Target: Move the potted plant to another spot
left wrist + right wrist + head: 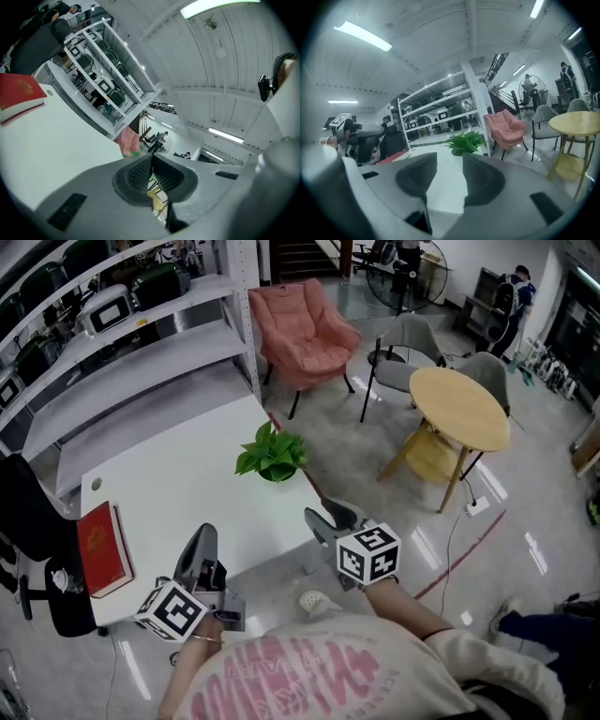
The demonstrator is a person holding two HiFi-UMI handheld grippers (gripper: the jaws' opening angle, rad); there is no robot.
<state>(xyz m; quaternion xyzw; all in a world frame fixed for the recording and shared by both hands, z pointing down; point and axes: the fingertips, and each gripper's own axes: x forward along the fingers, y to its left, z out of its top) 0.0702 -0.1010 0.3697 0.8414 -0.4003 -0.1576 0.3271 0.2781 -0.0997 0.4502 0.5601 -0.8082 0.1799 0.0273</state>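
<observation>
The potted plant (272, 456), leafy green in a small pot, stands on the white table (178, 484) near its far right edge. In the right gripper view the plant (464, 142) shows ahead, beyond the jaws. My right gripper (319, 517) hovers at the table's near right corner, well short of the plant. It (450, 164) is open, with a narrow gap and nothing between the pads. My left gripper (205, 534) is over the table's front edge. It (151, 157) is shut with the tips meeting on nothing. A sliver of green shows just past its tips.
A red book (103, 547) lies at the table's left end. White shelving (122, 352) runs behind the table. A pink chair (305, 329), grey chairs and a round wooden table (459, 409) stand to the right. A black office chair (37, 540) is at the left.
</observation>
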